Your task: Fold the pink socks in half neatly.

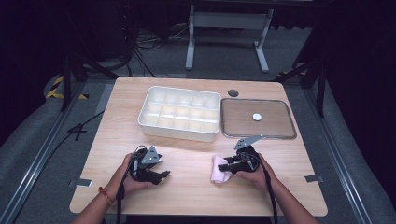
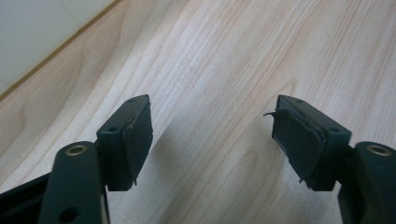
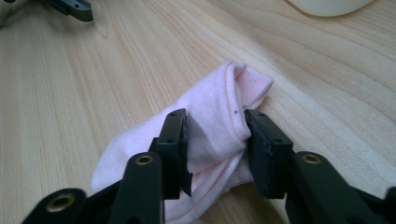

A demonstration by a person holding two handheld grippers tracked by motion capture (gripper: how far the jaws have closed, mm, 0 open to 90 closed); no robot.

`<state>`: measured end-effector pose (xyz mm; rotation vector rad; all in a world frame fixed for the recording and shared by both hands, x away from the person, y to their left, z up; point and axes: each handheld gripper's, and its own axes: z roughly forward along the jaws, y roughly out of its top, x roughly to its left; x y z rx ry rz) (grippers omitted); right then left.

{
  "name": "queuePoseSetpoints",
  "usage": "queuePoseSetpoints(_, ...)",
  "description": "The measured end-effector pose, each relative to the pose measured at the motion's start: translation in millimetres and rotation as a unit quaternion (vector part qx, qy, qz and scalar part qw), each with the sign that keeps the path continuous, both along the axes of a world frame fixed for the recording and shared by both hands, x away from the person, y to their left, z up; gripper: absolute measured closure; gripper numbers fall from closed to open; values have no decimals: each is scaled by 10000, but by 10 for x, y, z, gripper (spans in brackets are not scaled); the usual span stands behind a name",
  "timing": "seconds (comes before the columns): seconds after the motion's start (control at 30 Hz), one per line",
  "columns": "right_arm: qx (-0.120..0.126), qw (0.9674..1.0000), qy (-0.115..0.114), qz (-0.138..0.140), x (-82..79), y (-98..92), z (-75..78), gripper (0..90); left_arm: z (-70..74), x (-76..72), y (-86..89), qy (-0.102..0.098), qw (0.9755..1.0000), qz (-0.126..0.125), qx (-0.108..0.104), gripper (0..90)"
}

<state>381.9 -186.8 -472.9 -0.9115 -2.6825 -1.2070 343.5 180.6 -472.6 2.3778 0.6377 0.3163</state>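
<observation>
The right gripper [image 3: 215,128] has its jaws pinched on the folded pink sock [image 3: 210,135], which lies on the table [image 1: 187,186] at lower centre-right of the high view. Over at lower left, the left gripper [image 2: 212,133] hangs with jaws wide apart, nothing between them, just bare wood. The white tray [image 1: 180,113] sits up the middle.

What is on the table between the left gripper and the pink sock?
Nothing: in the high view only bare wooden table lies between the left gripper and the pink sock.
</observation>
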Motion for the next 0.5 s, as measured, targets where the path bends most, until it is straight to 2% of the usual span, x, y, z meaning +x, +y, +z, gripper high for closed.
queuePoseSetpoints(0.03, -56, 9999, -101, 53, -15, 17, 17, 666, -7, 3, -3, -26, 10000, -35, -16, 281)
queuePoseSetpoints(0.07, -79, 9999, -133, 67, -27, 23, 25, 679, -18, 16, -2, 29, 10000, -9, -78, 272)
queuePoseSetpoints(0.23, -105, 9995, -276, 61, -61, 19, 43, 713, -57, 71, 29, 192, 9994, 113, -260, 210)
queuePoseSetpoints(0.33, -184, 9989, -424, 79, -90, 30, 65, 722, -64, 79, 24, 168, 9994, 106, -273, 185)
queuePoseSetpoints(0.5, -125, 9981, -590, 101, -137, 17, 87, 728, -86, 89, 36, 201, 9990, 138, -384, 172)
